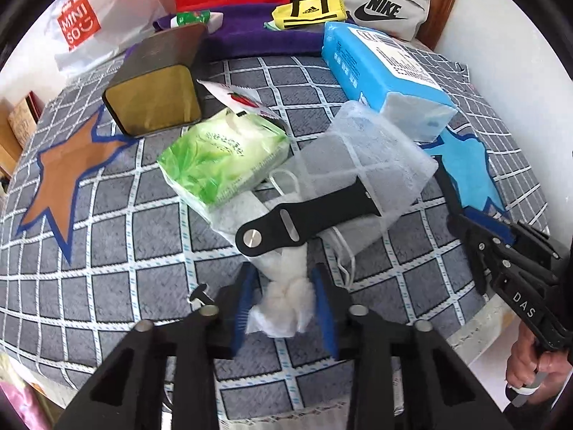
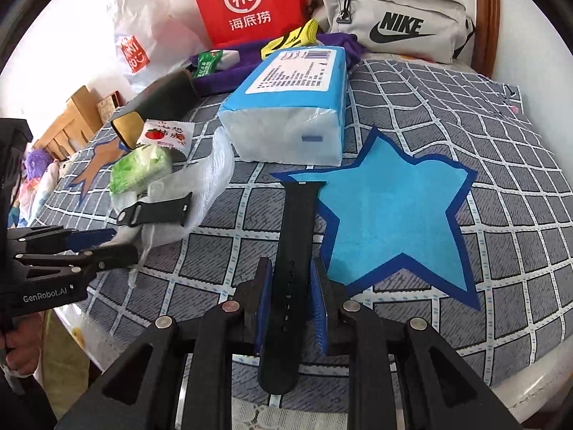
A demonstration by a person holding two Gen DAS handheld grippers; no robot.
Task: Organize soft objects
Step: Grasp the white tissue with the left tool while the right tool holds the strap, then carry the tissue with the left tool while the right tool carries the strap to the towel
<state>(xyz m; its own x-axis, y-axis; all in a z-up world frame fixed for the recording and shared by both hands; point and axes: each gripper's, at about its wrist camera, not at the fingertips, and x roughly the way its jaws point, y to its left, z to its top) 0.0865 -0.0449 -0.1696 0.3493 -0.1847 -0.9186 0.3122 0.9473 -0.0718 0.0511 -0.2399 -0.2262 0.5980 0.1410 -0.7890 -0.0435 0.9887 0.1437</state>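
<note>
Left gripper (image 1: 283, 308) — jaws clamped on the white mesh bag (image 1: 361, 165); right gripper (image 2: 292, 297) — jaws gripping a black watch strap (image 2: 293, 251) beside the blue star (image 2: 390, 222).

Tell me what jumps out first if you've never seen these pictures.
The blue star on the checked cloth, beside the strap that the right gripper is shut on. At the back, the red bag stands out. The left gripper pinches the mesh pouch.
</note>
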